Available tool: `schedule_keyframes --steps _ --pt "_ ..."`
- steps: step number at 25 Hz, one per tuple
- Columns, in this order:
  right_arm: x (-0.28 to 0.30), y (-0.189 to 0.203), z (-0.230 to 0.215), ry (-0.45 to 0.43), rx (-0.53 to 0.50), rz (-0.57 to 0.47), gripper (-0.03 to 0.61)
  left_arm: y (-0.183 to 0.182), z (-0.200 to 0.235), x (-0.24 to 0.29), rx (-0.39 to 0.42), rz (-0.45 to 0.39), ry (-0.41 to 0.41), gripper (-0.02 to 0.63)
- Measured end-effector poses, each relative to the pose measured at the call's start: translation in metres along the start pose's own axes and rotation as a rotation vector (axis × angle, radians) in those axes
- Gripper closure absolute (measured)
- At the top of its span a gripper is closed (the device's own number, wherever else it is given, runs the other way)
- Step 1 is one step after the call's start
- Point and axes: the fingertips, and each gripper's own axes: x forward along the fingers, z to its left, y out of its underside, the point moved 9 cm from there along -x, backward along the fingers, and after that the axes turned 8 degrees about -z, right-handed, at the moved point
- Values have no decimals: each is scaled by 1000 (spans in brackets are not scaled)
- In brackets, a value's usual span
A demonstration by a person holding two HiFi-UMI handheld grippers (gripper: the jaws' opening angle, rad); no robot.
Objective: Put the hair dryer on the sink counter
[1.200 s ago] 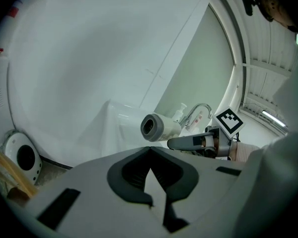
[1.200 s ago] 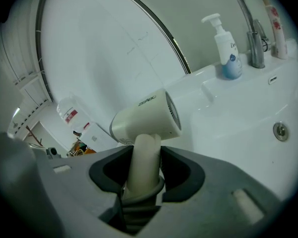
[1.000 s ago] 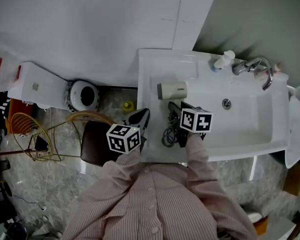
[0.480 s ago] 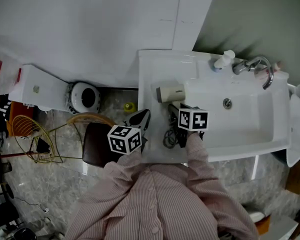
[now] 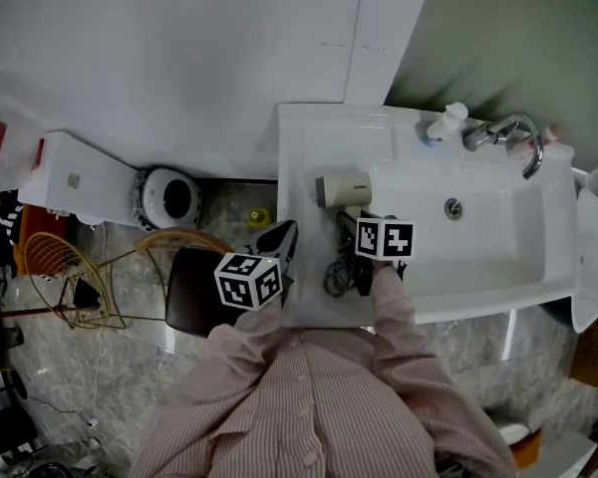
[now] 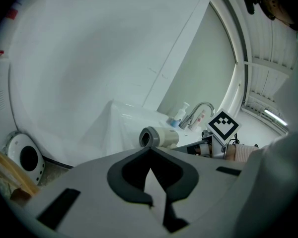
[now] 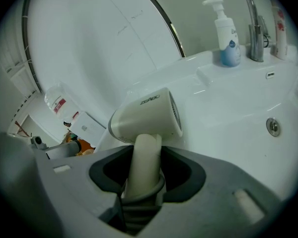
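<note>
**right tool [image 5: 356, 225] has hair dryer [image 5: 344, 188] over tabletop [image 5: 304, 157]**

left tool [image 5: 279, 235]: jaws together, nothing between them, parked just off the tabletop's left front edge. right tool: jaws clamped on the hair dryer handle. Dark cord [image 5: 336, 269] lies coiled on the tabletop just beside it. Dryer barrel lies crosswise over the flat ledge left of the basin [image 5: 478, 247]. Can't tell whether it touches the surface. Farther back, soap bottle [image 5: 447, 119] and faucet [image 5: 506, 130] stand at the rear rim.
</note>
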Motion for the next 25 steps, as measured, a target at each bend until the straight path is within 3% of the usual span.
schedule_keyframes --steps 10,25 --pt "1 0 -3 -24 32 8 410 -3 -6 4 10 -4 33 612" --pt "-35 -10 1 14 -48 -144 394 -4 -14 -8 34 -29 68 612"
